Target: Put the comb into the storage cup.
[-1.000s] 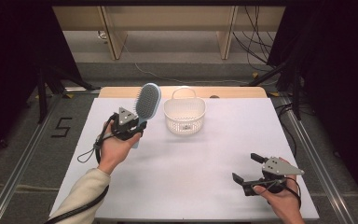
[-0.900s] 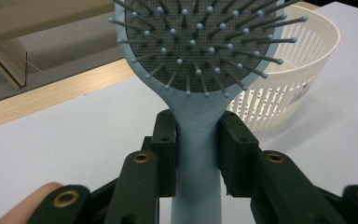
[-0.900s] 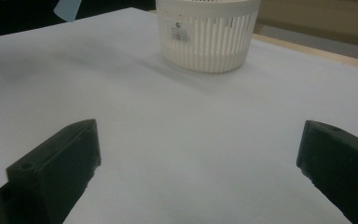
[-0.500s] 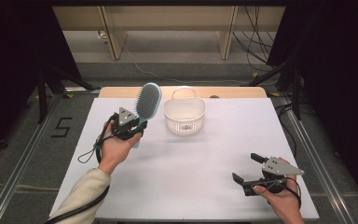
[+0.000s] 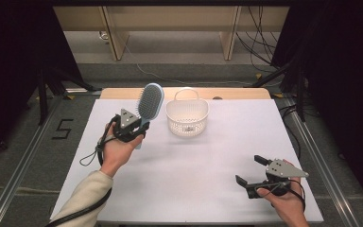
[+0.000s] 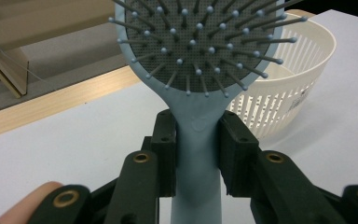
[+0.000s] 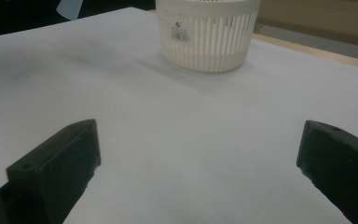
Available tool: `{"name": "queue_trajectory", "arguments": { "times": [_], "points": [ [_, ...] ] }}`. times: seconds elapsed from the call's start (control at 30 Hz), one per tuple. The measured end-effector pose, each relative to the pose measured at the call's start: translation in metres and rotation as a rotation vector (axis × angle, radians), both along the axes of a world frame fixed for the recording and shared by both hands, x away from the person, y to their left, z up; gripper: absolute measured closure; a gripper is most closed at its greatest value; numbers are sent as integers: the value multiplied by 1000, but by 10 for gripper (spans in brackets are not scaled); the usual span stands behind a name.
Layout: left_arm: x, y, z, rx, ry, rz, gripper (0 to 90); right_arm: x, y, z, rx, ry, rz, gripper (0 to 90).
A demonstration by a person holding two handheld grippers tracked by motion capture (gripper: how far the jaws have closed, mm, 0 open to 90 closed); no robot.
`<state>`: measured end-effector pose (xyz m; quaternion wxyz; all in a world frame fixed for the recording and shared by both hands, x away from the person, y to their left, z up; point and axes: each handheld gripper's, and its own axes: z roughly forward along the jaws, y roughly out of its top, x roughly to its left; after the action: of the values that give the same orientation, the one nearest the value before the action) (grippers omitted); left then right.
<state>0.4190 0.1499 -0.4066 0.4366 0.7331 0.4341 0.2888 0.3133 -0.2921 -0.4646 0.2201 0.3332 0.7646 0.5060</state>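
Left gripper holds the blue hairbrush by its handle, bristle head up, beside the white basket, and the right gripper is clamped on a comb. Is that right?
Not quite. The right gripper holds nothing: its jaws stand wide open over the bare table, as the right gripper view shows. The left gripper does hold the hairbrush by its handle beside the basket.

The white table (image 5: 194, 175) lies bare across its middle and near side, so a gripper can pass freely there. At the far middle stands the basket (image 5: 187, 118), upright, its handle raised at its far rim. Just to its left the brush (image 5: 150, 101) is held up in the left gripper (image 5: 133, 130), leaving a narrow gap between brush head and basket. The right gripper (image 5: 251, 171) sits at the near right corner, well apart from both, with open table between it and the basket
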Motion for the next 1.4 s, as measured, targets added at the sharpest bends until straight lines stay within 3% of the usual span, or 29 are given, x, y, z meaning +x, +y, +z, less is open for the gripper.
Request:
{"name": "queue_trajectory", "arguments": {
  "times": [1.4],
  "points": [
    [2,-6,4,-37,-49,-41,699,0,0,0,3,0,-1,2]
  ]
}}
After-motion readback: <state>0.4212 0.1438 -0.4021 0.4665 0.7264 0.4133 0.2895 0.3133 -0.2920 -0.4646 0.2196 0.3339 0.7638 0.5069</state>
